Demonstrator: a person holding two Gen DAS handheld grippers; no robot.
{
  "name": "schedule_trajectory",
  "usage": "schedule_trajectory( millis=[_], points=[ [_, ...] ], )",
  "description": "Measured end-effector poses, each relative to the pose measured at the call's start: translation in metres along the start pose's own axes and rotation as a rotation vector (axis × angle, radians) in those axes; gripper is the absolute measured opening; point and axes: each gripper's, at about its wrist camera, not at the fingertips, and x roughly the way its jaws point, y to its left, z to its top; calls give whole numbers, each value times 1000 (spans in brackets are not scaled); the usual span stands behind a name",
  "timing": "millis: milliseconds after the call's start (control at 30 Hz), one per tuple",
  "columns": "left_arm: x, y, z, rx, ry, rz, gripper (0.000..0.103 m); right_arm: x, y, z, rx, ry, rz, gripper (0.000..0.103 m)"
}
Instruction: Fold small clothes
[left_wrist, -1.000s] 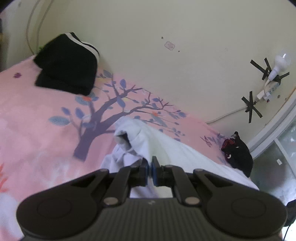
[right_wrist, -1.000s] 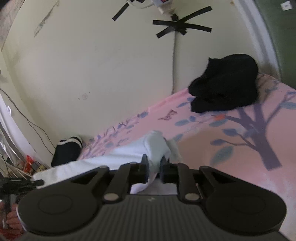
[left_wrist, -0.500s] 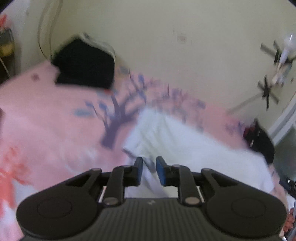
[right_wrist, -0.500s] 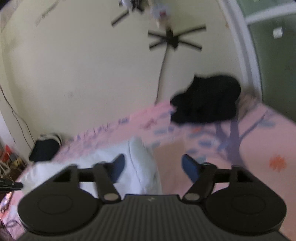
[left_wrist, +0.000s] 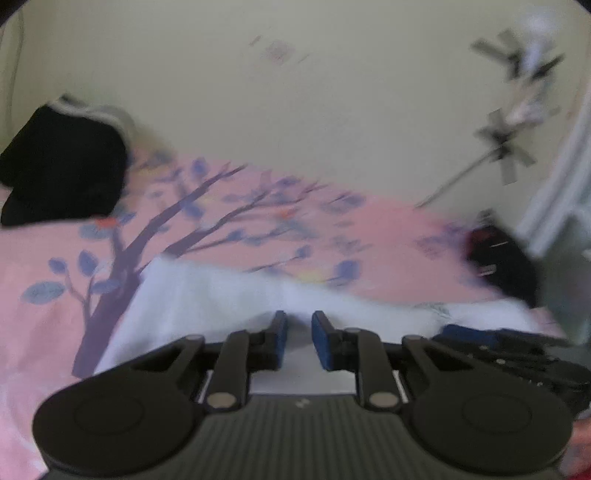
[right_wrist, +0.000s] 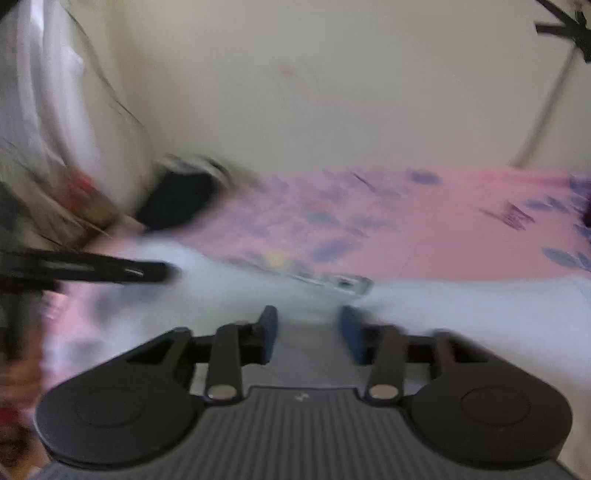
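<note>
A white garment (left_wrist: 207, 295) lies spread across the pink tree-print bedsheet (left_wrist: 55, 332), with a small printed patch (right_wrist: 332, 282) near its far edge. My left gripper (left_wrist: 298, 332) hovers over its near edge. Its blue pads stand a little apart and are closing, with only cloth showing beneath the gap. My right gripper (right_wrist: 308, 328) is over the same white garment (right_wrist: 461, 306). Its jaws show a wider gap and are closing, pressing on nothing. Each gripper shows at the edge of the other's view: the right gripper (left_wrist: 498, 343) and the left gripper (right_wrist: 92, 267). Both views are blurred.
A black garment with white stripes (left_wrist: 62, 166) lies at the far left by the wall. Another black garment (left_wrist: 502, 258) sits at the far right. A taped cable (left_wrist: 506, 147) runs along the wall. A pale hanging cloth (right_wrist: 55, 92) and clutter stand left of the bed.
Both grippers let go of the raised white folds they pinched a second ago. The right jaws opened wide, then narrowed. Both hands swept sideways, and the garment lies flatter.
</note>
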Motion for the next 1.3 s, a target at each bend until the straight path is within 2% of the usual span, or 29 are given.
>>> schedule_trajectory(
  millis=[33, 167, 333, 467, 600, 700, 867, 1033, 1067, 1100, 1133, 1233, 1300],
  points=[
    [13, 6, -4, -29, 26, 8, 11, 10, -11, -1, 8, -21, -23, 0],
    [19, 15, -11, -57, -29, 1, 6, 20, -49, 6, 223, -17, 20, 0],
    [14, 7, -21, 12, -88, 28, 6, 6, -46, -2, 221, -42, 24, 0],
    [15, 4, -19, 21, -94, 39, 6, -39, -70, -23, 287, -132, -22, 0],
    [14, 5, -19, 14, -96, 26, 6, -84, -100, -46, 354, -170, -163, 0],
    [13, 7, -19, 3, -95, 14, 6, -94, -119, -64, 450, -149, -115, 0],
    [13, 8, -20, 3, -97, 5, 7, -95, -104, -62, 414, -150, -157, 0],
    [11, 5, -21, 24, -103, -4, 17, -106, -97, -63, 426, -163, -156, 0],
    [11, 3, -22, 32, -104, -4, 18, -111, -94, -61, 422, -179, -143, 2],
    [11, 2, -22, 42, -105, -3, 21, -118, -91, -59, 411, -203, -130, 25],
    [11, 0, -22, 53, -105, -2, 23, -126, -86, -54, 388, -235, -132, 32],
    [12, -4, -23, 80, -107, 1, 29, -143, -74, -39, 311, -296, -158, 39],
    [11, -6, -24, 91, -108, 1, 32, -143, -69, -34, 281, -301, -173, 49]
  ],
)
